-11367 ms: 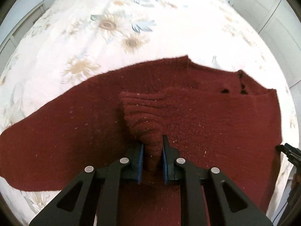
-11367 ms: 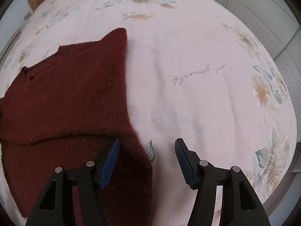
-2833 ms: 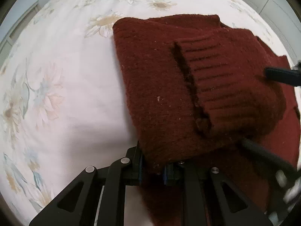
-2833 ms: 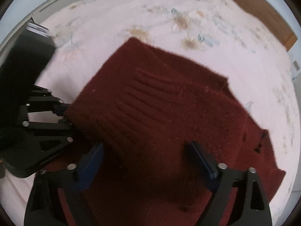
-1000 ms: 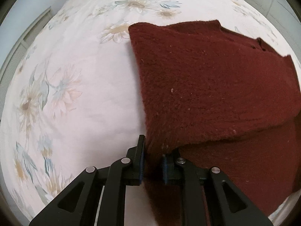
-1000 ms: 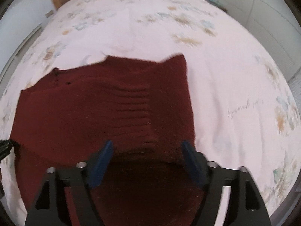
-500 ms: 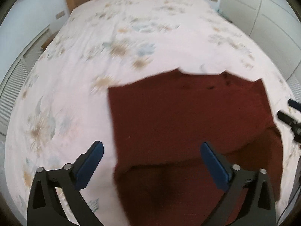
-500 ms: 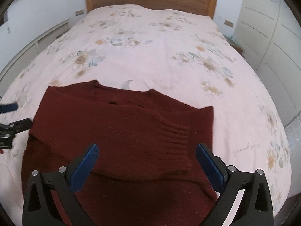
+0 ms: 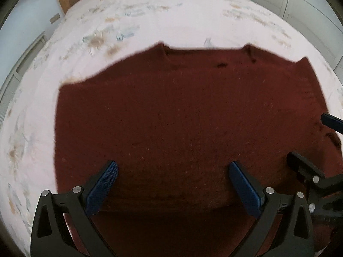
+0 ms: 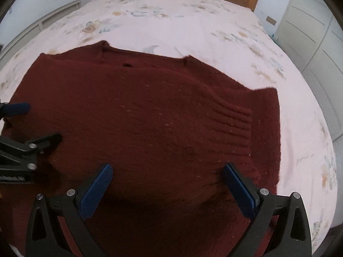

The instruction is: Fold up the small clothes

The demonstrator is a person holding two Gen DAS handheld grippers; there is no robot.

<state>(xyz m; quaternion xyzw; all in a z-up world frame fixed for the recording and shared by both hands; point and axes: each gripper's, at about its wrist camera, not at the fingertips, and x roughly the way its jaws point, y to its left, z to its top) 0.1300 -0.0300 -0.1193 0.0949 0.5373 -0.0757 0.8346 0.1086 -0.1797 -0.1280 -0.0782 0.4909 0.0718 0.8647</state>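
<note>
Ahead of the left claw (image 9: 171, 181), seen through the left wrist view: dark red sweater (image 9: 182, 115) spread on the floral bedspread (image 9: 150, 21), neckline at the far edge, a folded layer ending in a shadowed lip just between and below the blue pads (image 9: 105, 184). Jaws wide apart, holding nothing, hovering over the knit. Off to the right of this claw, the right claw (image 9: 310, 143) also spread, just above the sweater's right side. Picture slightly blurred, so fine creases hard to read.

Ahead of the right claw (image 10: 169, 182), through the right wrist view: same sweater (image 10: 139, 111), with a ribbed cuff (image 10: 233, 122) of a folded-in sleeve lying on top, up and to the right of the claw. Jaws wide apart, empty. Left claw (image 10: 23, 124) visible at the far left edge.

Likely trouble from here:
- Pinching only the top layer at the near lip, so that the sleeve slides out and the fold comes undone.
- Uneven lift between the two claws, skewing the next fold.
- Catching the bedspread together with the thick knit, dragging the whole pile.
- Fuzzy wool snagging on the textured pads at release.
</note>
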